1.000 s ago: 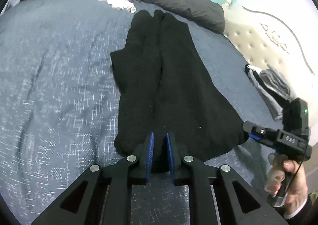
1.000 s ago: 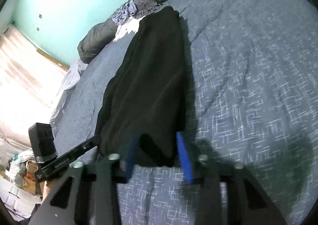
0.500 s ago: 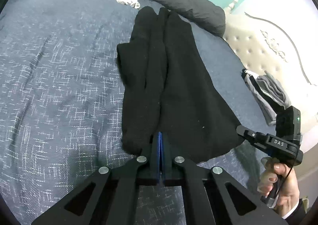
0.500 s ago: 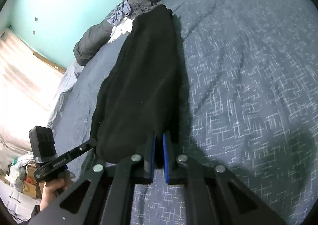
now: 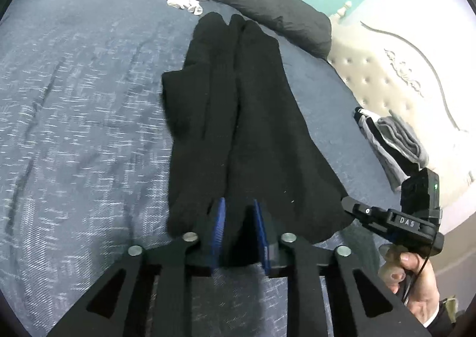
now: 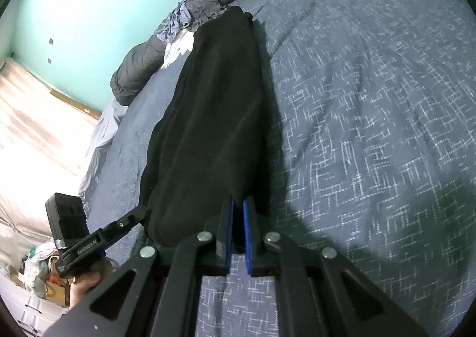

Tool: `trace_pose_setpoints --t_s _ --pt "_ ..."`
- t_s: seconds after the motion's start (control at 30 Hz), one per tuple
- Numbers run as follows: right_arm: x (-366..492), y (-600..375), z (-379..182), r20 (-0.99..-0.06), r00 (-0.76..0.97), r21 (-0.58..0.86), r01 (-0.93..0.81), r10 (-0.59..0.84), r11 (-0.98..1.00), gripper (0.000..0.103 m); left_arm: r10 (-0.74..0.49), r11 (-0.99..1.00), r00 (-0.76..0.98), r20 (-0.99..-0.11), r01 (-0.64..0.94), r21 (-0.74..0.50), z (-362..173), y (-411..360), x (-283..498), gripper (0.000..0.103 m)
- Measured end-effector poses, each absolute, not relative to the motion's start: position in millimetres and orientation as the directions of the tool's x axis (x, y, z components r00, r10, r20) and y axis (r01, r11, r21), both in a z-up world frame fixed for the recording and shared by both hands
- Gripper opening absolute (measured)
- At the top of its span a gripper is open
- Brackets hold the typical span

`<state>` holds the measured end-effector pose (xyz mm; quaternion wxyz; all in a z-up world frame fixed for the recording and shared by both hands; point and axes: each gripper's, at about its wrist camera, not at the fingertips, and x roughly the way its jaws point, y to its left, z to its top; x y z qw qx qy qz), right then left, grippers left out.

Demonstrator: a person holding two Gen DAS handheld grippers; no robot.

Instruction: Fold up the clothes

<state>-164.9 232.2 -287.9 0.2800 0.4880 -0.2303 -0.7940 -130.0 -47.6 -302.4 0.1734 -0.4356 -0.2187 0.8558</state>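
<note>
On black garment (image 5: 244, 128) hem, left jaws opening, right clamped

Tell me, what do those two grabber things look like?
Both grippers, left and right, are black with blue pads and silver bolts. The right one says "DAS" in white and trails a thin black cable. A dark sleeve shows.

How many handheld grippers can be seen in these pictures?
2. The left gripper is at the near hem of the black garment, its jaws opening with cloth between them. The right gripper is shut on the hem's other corner.
</note>
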Motion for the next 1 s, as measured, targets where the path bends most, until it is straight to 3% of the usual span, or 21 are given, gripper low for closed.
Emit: trace_pose_setpoints --t_s 0.2,0.3,0.57,0.67,0.7,0.73,0.77,1.0 --pt "-165.1 230.9 -288.3 -0.641 -0.362 0.647 0.219 -0.677 -0.73 0.006 0.501 -0.835 -0.546 -0.672 -0.099 -0.542 -309.1 -46.6 -145.2 0.029" --pt "-165.1 230.3 -288.0 -0.637 -0.361 0.65 0.223 -0.681 -0.727 0.006 0.524 -0.819 -0.536 -0.662 -0.104 -0.564 -311.3 -46.3 -153.0 0.04" --pt "-166.9 229.3 -289.5 -0.63 -0.353 0.661 0.223 -0.691 -0.716 0.006 0.517 -0.824 -0.52 -0.68 -0.089 -0.559 -319.3 -43.2 -168.3 0.041" --pt "-167.4 229.9 -290.2 -0.629 -0.352 0.665 0.22 -0.694 -0.714 0.006 0.522 -0.821 -0.514 -0.681 -0.087 -0.564 -320.4 -42.7 -169.9 0.036" --pt "-167.4 230.2 -290.2 -0.628 -0.352 0.665 0.22 -0.694 -0.714 0.006 0.524 -0.819 -0.513 -0.68 -0.085 -0.567 -320.6 -43.4 -170.1 0.03" --pt "-167.3 230.4 -290.2 -0.628 -0.352 0.665 0.22 -0.694 -0.714 0.006 0.529 -0.815 -0.511 -0.678 -0.082 -0.574 -321.1 -44.7 -170.2 0.015" --pt "-167.0 230.6 -290.3 -0.628 -0.352 0.666 0.219 -0.694 -0.713 0.006 0.536 -0.809 -0.508 -0.674 -0.081 -0.582 -321.6 -45.6 -170.1 0.008" --pt "-167.3 231.1 -289.2 -0.625 -0.357 0.667 0.217 -0.694 -0.713 0.006 0.552 -0.798 -0.525 -0.648 -0.108 -0.592 -309.9 -44.5 -162.3 0.004"
